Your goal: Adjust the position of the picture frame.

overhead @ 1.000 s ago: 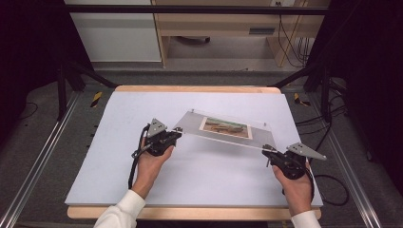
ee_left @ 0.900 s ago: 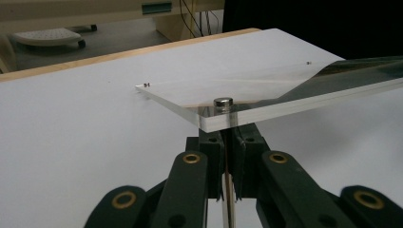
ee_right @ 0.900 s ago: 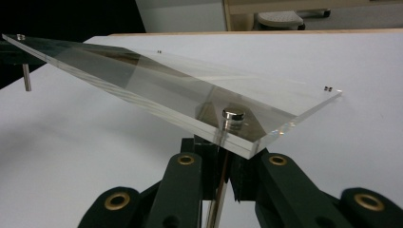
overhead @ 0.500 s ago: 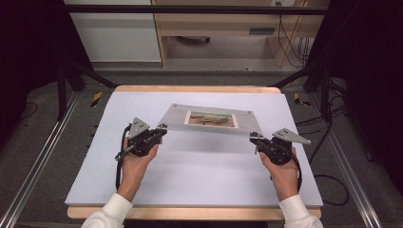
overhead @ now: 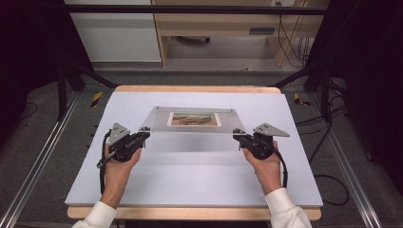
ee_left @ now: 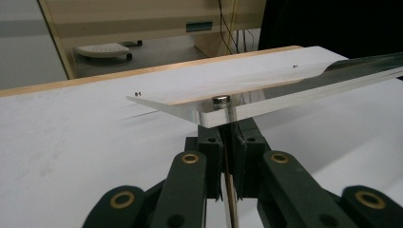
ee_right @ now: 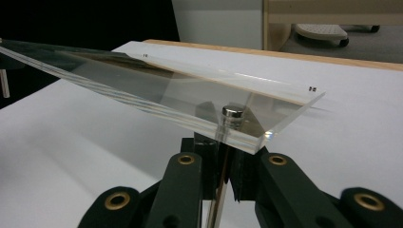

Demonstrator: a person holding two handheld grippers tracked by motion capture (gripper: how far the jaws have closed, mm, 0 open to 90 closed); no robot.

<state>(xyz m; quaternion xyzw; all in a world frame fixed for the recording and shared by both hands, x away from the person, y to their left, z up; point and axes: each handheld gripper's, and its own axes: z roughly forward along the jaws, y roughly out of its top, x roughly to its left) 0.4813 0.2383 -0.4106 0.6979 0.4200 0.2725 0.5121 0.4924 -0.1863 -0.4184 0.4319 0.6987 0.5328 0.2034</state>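
A clear acrylic picture frame (overhead: pixel 192 137) with a small landscape print (overhead: pixel 194 119) in it hangs just above the white table top (overhead: pixel 190 180), square to the table. My left gripper (overhead: pixel 144 134) holds its near left corner. In the left gripper view the gripper (ee_left: pixel 228 137) is shut on a thin metal post (ee_left: pixel 230 164) under the silver-capped corner (ee_left: pixel 220 100). My right gripper (overhead: pixel 236 137) holds the near right corner, and the right gripper view shows it (ee_right: pixel 223 147) shut on the post (ee_right: pixel 218 190) below the cap (ee_right: pixel 233 114).
The white board lies on a wooden table whose edge (overhead: pixel 197 89) shows at the back. Metal rails (overhead: pixel 43 156) run along both sides. Behind the table are a wooden cabinet (overhead: pixel 223 28) and cables on the floor (overhead: pixel 328 180).
Both hands have carried the frame to the left, and the right hand has gone farther from the person. The frame has swung from skewed to square with the table.
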